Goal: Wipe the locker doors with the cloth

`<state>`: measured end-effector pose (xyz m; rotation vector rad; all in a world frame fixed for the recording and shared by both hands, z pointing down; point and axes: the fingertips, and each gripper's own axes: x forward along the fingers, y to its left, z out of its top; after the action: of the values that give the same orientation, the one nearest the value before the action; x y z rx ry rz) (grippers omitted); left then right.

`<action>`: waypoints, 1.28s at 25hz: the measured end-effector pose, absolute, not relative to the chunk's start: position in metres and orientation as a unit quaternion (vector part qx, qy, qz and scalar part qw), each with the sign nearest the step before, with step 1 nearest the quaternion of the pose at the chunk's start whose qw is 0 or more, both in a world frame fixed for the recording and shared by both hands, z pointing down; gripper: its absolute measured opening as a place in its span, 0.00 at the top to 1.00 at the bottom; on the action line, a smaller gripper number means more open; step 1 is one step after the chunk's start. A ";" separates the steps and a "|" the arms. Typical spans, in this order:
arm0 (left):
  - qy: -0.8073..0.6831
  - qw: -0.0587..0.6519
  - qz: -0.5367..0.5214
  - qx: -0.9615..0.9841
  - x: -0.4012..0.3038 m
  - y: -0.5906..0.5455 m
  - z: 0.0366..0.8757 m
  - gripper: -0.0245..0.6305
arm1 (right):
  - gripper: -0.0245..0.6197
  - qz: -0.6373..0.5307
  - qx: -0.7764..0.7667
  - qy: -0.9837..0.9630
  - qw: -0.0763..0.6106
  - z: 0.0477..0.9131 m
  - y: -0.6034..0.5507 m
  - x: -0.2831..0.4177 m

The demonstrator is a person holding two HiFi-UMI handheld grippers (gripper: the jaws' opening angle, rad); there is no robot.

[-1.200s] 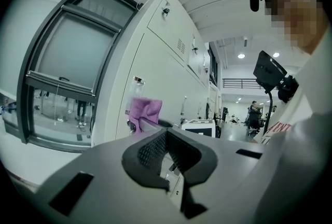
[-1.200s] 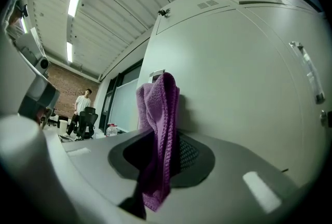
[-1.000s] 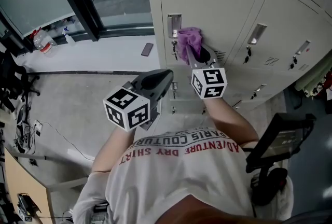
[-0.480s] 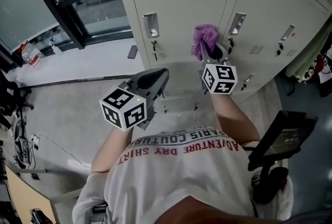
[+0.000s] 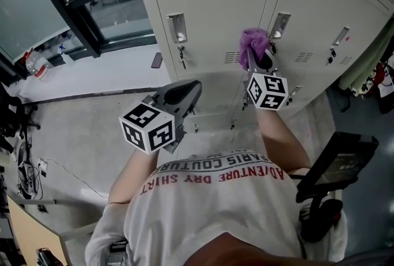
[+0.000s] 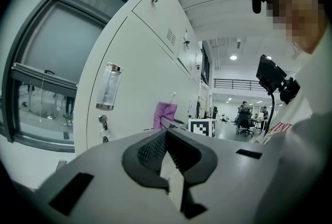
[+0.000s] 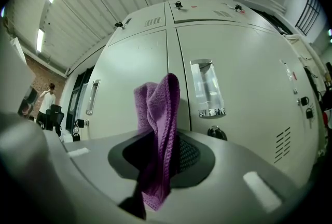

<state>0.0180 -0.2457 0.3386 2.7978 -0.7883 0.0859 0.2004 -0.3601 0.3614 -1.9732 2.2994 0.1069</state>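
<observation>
Ahead of us stands a row of locker doors [image 5: 209,6], with a window [image 5: 92,3] to its left and a ledge [image 5: 104,74] below that window. A bottle [image 5: 37,63] sits at the ledge's far left, and a small flat object [image 5: 157,60] lies nearer the lockers. The right gripper [image 5: 257,59] is up at the doors with the cloth [image 5: 253,43] between its jaws. The cloth rests against the seam between two doors, just left of a door handle [image 5: 280,24]. The left gripper [image 5: 189,90] hangs lower and to the left, apart from the doors and above the floor [image 5: 80,129]. A screen on a stand [image 5: 335,163] is at our right.
</observation>
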 end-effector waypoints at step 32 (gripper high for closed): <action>-0.389 0.135 0.014 0.911 -0.094 -0.230 0.350 0.96 | 0.85 0.028 -0.450 0.893 -0.006 0.422 -0.354 -0.066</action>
<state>-0.0936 -0.2302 0.3496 2.6404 -1.1264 0.0411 -0.0657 -0.3537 0.4219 -1.4190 2.8141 0.0882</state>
